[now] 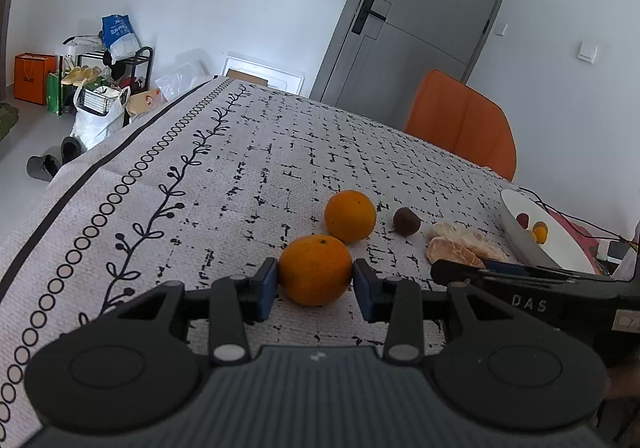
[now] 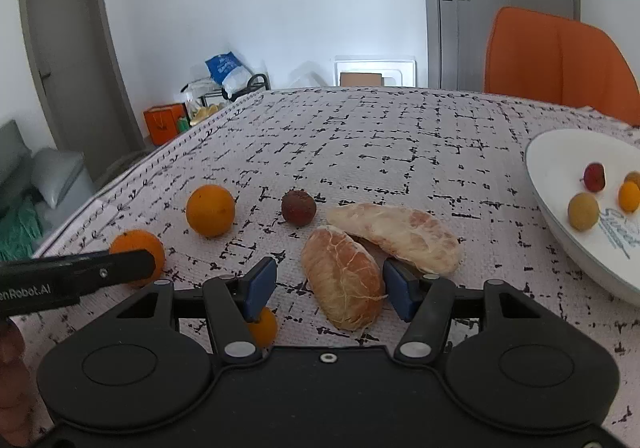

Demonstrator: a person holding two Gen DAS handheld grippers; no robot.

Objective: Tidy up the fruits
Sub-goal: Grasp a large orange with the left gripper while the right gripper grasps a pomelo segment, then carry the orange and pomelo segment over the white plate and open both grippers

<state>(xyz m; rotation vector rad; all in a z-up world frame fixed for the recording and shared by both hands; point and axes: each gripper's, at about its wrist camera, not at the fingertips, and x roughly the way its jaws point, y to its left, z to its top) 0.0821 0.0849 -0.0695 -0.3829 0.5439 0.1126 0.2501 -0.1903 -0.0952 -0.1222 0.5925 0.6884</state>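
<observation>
Orange against the grey patterned tablecloth (image 1: 248,151), the near orange (image 1: 315,270) is sitting low in the centre of the left wrist view, and the left gripper (image 1: 315,286) is closing its blue pads (image 1: 267,288) on it, one pad touching each side. A second orange (image 1: 350,215) is lying just above and to the right of it, with a dark round fruit (image 1: 406,221) further right.

In the right wrist view the right gripper (image 2: 332,288) is holding its fingers apart around a peeled pomelo segment (image 2: 344,280) in the lower centre; the left pad is standing clear of it, while the right pad is just beside it. A second peeled segment (image 2: 400,234) is lying touching the first, above and to the right. A small orange fruit (image 2: 265,326) is peeking out under the left finger. At the right edge, a white plate (image 2: 560,232) is holding several small fruits (image 2: 583,211).
</observation>
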